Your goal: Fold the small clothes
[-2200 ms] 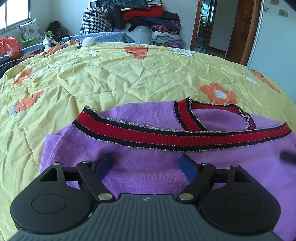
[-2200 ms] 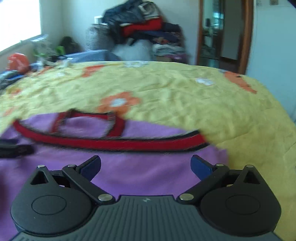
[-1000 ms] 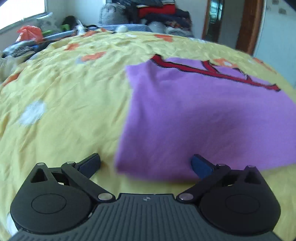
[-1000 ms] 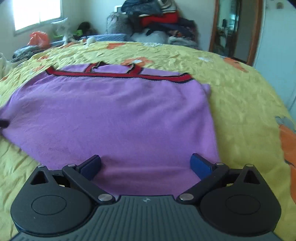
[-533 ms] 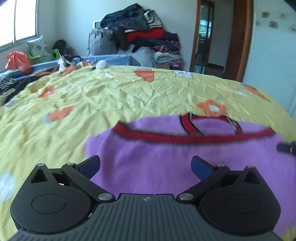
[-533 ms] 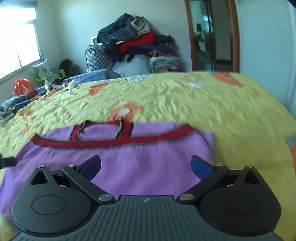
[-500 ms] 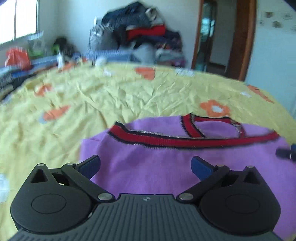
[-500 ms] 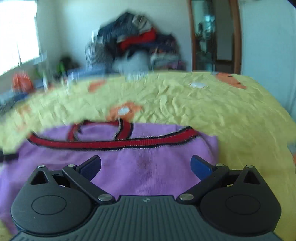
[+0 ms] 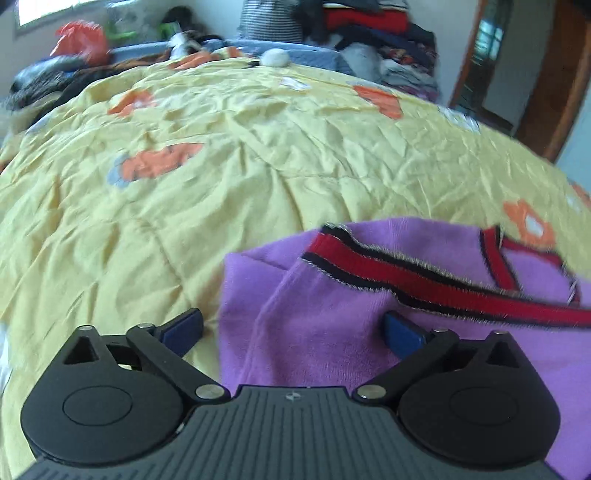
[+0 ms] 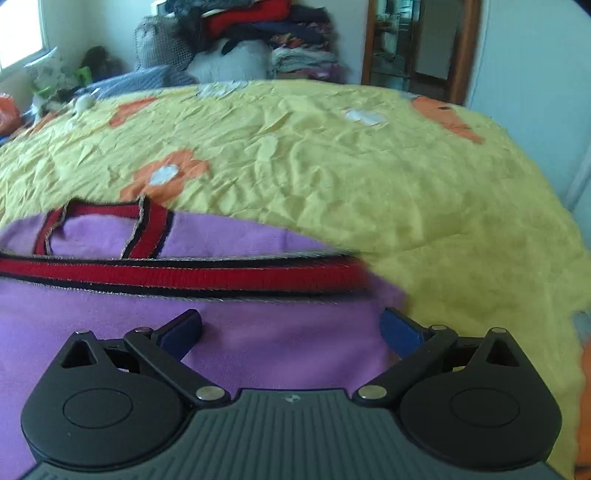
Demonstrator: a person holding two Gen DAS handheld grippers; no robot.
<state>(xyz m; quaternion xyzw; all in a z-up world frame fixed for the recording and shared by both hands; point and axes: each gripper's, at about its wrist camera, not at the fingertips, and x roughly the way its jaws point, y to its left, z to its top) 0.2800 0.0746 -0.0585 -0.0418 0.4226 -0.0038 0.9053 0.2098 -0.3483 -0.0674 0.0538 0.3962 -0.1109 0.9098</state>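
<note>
Left wrist view: my left gripper point(image 9: 293, 326) hangs low over a purple knit top point(image 9: 332, 332) lying on a yellow quilt point(image 9: 258, 166) w/ orange flowers. Its jaws are spread wide, nothing pinched; the left blue pad point(image 9: 183, 328) sits over bare quilt, the right one over the purple fabric, so the garment's left edge runs between them. That corner is rumpled, w/ a soft ridge and a red band w/ black edging point(image 9: 406, 269) running across to the right edge of frame; a red-trimmed neckline shows beyond the band. Bkgd: a pile of clothes point(image 9: 369, 22) against the far wall, and a wooden door frame on the right. Right wrist view: my right gripper point(image 10: 291, 326) is also spread open, holding nothing, w/ both pads over the purple top's right portion. The red band crosses just ahead of the fingertips, blurred at its right end; the garment's right edge lies just beside the right pad, w/ yellow quilt beyond. Same clothes pile and doorway at back.
</note>
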